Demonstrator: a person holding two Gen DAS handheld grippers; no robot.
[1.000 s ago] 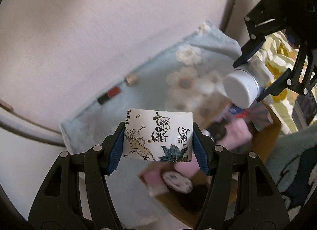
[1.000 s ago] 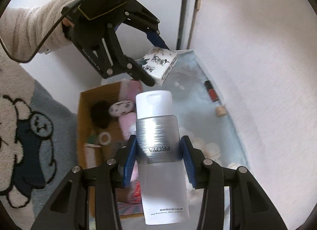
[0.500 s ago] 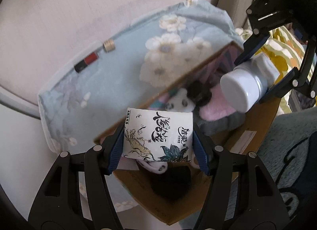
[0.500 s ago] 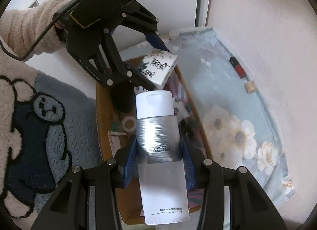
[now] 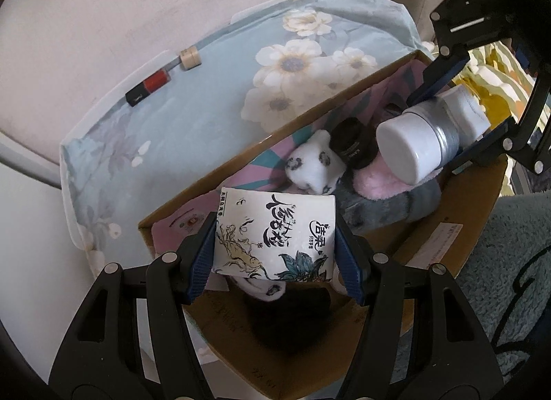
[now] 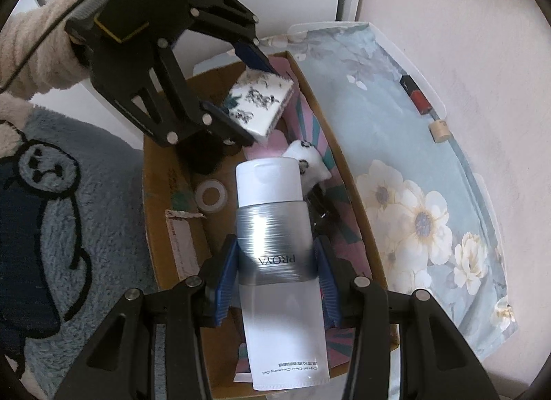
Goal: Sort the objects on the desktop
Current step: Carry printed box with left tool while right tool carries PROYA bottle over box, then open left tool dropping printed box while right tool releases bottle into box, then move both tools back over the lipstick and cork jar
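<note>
Tissue pack point(image 5: 274, 233) & bottle point(image 6: 275, 245) (both clamped) above box point(image 5: 458, 227).

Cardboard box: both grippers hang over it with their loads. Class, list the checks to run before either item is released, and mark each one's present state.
1. Left gripper holds the tissue pack squarely: ok.
2. Right gripper holds the cleansing gel bottle firmly: ok.
3. Both loads are over the cardboard box: ok.
4. Free floor under the tissue pack: cannot tell; plush items lie beneath.
5. Grippers apart from each other: ok.
6. Desktop finished: not ok; the lipstick and wooden cylinder remain on the floral cloth.
</note>
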